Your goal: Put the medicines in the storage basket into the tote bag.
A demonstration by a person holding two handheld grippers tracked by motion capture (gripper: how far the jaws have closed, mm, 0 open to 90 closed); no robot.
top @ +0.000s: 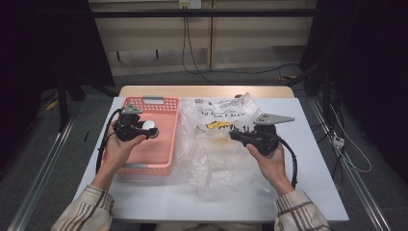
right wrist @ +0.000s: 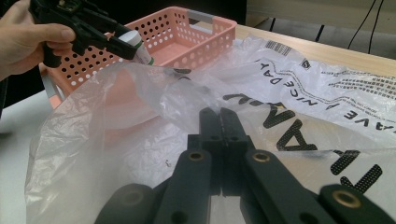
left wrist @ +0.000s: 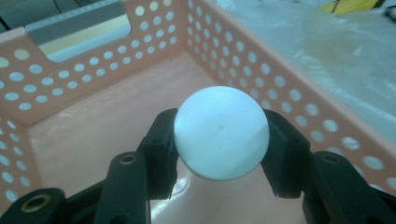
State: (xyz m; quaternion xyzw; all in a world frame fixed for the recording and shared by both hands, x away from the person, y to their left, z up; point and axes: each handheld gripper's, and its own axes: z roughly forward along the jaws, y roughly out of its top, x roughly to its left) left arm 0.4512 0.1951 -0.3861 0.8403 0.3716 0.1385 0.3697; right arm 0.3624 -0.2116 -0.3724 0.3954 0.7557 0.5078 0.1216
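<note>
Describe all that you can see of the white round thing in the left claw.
The white thing has a smooth, matte, domed top with a tiny dimple at its middle; it looks plastic. The right gripper view shows a short body with a green band below. The left claw clamps it from both sides, above the pink basket, touching nothing else.

- White round-topped container (left wrist: 221, 132): smooth domed top faces the left gripper's camera, a ridged rim at its lower edge; clamped between that gripper's two black jaws, one pad on each side.
- It hangs above the pink perforated basket (left wrist: 88, 79), clear of the floor.
</note>
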